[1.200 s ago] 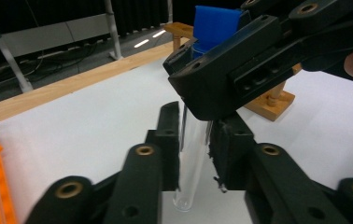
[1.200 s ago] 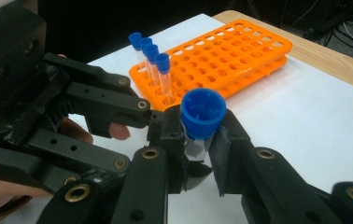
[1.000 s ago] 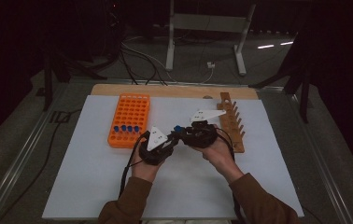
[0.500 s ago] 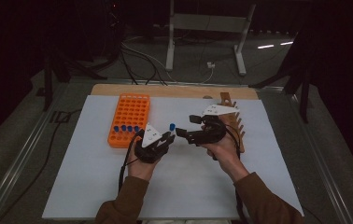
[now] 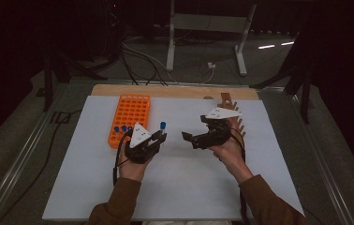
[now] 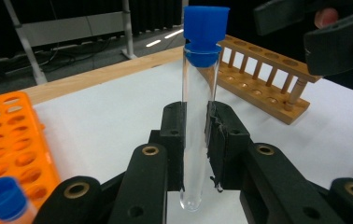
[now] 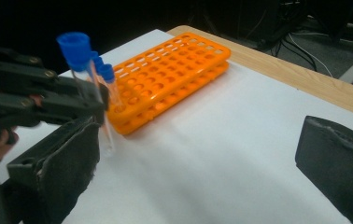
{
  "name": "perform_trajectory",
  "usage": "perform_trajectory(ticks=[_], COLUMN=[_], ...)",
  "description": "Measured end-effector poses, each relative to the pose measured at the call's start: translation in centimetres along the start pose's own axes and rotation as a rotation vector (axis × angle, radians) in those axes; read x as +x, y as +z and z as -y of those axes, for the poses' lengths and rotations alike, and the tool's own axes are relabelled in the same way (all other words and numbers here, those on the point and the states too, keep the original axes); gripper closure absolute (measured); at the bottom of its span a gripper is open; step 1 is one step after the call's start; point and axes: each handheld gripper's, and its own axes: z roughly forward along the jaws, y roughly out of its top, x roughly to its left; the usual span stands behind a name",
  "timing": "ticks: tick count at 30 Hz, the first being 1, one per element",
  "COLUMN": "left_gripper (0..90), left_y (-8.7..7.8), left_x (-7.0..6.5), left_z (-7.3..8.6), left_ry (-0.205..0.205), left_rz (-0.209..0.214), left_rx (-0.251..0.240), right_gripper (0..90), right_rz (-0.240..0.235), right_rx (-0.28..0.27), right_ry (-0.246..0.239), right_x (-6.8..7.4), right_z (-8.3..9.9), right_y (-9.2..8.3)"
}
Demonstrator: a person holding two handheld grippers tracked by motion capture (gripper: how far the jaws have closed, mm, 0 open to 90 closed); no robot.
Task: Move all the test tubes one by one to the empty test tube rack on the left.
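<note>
tube passed to the left gripper, racking not yet done

while the capped test tube (image 6: 196, 116) is being held upright in the left gripper (image 5: 158, 139), its jaws are being kept clamped on the glass about midway down, with the blue cap standing well above them and the rounded bottom hanging clear of the white counter (image 5: 175, 187). the right gripper (image 5: 190, 138) is being held just beside it, to the right in the high view; its jaws have just been opening and are now standing wide apart, with nothing between them. the tube is thus being carried by the left gripper alone, between the orange rack (image 5: 129, 118) and the wooden rack (image 5: 237, 123). a few blue-capped tubes (image 5: 123, 128) are already sitting at the near end of the orange rack, while the wooden rack's holes, as far as they are being shown, are looking empty. the work is being judged as partway through: the handover is appearing complete, and the placing of this tube into a rack hole is remaining to be done. which rack is being aimed for cannot be told.
</note>
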Motion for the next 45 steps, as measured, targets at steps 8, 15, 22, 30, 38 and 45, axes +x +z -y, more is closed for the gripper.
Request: perform_trajectory(ticks=[8,15,22,30,38,45], left_gripper=[78.1,78.1,78.0,78.1,78.0,78.0], left_y=[-1.1,-2.3,-3.9,-6.2,-8.3,-8.9], left_x=[1.0,1.9,3.0,4.6,6.4,7.7], left_z=[0.2,0.2,0.3,0.6,1.4,2.2], left_ry=[-0.027,-0.041,-0.059,-0.086,-0.117,-0.130], left_rz=[0.000,-0.010,-0.026,-0.065,-0.118,-0.180], left_rx=[-0.014,-0.027,-0.047,-0.069,-0.079,-0.071], right_gripper=[0.0,0.0,0.0,0.0,0.0,0.0], right_rz=[0.067,0.096,0.106,0.121,0.125,0.133], right_rx=[-0.004,-0.017,-0.033,-0.040,-0.042,-0.055], right_ry=[0.010,0.023,0.050,0.062,0.069,0.071], right_x=[-1.0,-1.7,-2.6,-3.2,-3.5,-3.8], right_z=[0.6,1.0,1.4,1.5,1.6,1.8], right_y=[-0.7,-1.5,-2.4,-3.1,-3.5,-3.8])
